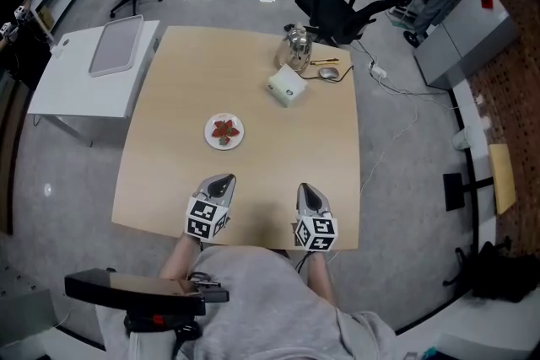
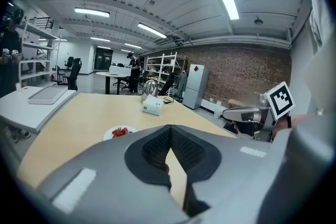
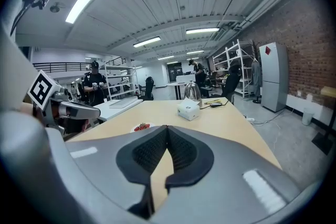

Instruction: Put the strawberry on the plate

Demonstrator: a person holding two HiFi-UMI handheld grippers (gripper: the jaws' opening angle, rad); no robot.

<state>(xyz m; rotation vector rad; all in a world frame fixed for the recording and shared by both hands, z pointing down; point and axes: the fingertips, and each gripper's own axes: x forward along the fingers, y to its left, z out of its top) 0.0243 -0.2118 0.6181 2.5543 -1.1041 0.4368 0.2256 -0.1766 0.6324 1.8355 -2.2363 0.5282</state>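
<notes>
A small white plate (image 1: 224, 131) sits near the middle of the wooden table (image 1: 177, 88), and the red strawberry (image 1: 224, 129) lies on it. My left gripper (image 1: 224, 180) hovers near the table's front edge, a short way in front of the plate, shut and empty. To its right, my right gripper (image 1: 306, 189) is also shut with nothing in it. From the left gripper view, the strawberry (image 2: 120, 131) and its plate (image 2: 109, 135) appear just beyond the closed jaws (image 2: 170, 128). The right gripper view shows the plate (image 3: 142, 127) left of its closed jaws (image 3: 167, 127).
At the table's far right stand a white box (image 1: 287, 85), a glass kettle (image 1: 295, 48) and a computer mouse (image 1: 328, 73). A white side table with a grey tray (image 1: 118, 45) adjoins the left. Office chairs (image 1: 346, 13) stand behind.
</notes>
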